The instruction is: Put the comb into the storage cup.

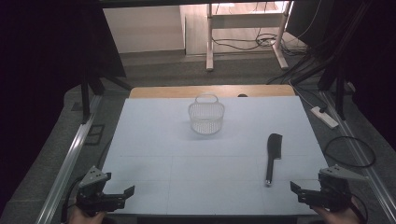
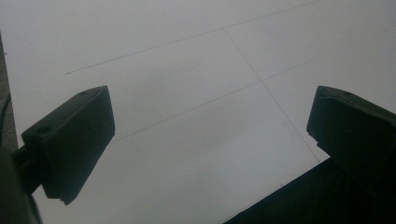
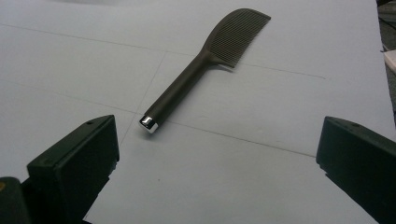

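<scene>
1. Currently the right gripper [image 1: 306, 190] hovers at the table's [image 1: 154, 154] near right corner, jaws spread wide, holding nothing.
2. Black comb [image 1: 273, 156] lies flat just ahead of it, silver-capped handle end nearest the jaws.
3. Left gripper [image 1: 122, 195], near left corner, jaws likewise apart and empty.
4. White wire basket [image 1: 206, 115] stands upright at table's far centre, well apart from the comb.

I count one comb [image 1: 273, 156], black with a silver cap at its handle end, lying flat on the one white table [image 1: 154, 154]. There is one basket [image 1: 206, 115], a pale mesh one with a single loop handle. I hold two grippers: my left gripper [image 1: 122, 196] and my right gripper [image 1: 299, 191], each with two black jaws spread wide.
</scene>
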Demonstrator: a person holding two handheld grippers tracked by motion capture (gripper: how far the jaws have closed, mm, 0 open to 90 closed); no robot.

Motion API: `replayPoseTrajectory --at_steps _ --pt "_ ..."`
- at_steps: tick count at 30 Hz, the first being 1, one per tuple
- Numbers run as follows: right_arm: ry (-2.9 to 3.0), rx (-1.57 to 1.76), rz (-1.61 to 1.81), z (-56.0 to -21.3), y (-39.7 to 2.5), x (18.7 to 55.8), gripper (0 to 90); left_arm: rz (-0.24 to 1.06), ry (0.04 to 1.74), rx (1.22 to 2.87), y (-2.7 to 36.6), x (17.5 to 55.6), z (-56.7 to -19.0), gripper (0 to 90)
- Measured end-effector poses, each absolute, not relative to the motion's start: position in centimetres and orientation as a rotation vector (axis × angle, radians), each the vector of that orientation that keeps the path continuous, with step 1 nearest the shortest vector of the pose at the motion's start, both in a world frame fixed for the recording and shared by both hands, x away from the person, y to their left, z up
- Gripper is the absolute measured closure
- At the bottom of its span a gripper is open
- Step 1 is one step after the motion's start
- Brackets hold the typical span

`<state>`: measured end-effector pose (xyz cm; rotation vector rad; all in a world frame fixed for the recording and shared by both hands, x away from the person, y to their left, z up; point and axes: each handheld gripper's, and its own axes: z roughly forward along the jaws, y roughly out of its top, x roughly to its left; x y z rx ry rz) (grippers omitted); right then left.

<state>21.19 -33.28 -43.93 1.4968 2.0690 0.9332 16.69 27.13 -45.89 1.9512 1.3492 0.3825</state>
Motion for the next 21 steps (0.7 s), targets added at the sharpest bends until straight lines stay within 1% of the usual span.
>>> replayPoseTrajectory --at_steps 21 --pt "2.092 1.496 0.916 -44.03 -33.09 21.38 0.0 0.368 1.328 1.944 27.31 16.48 -45.88 1.9"
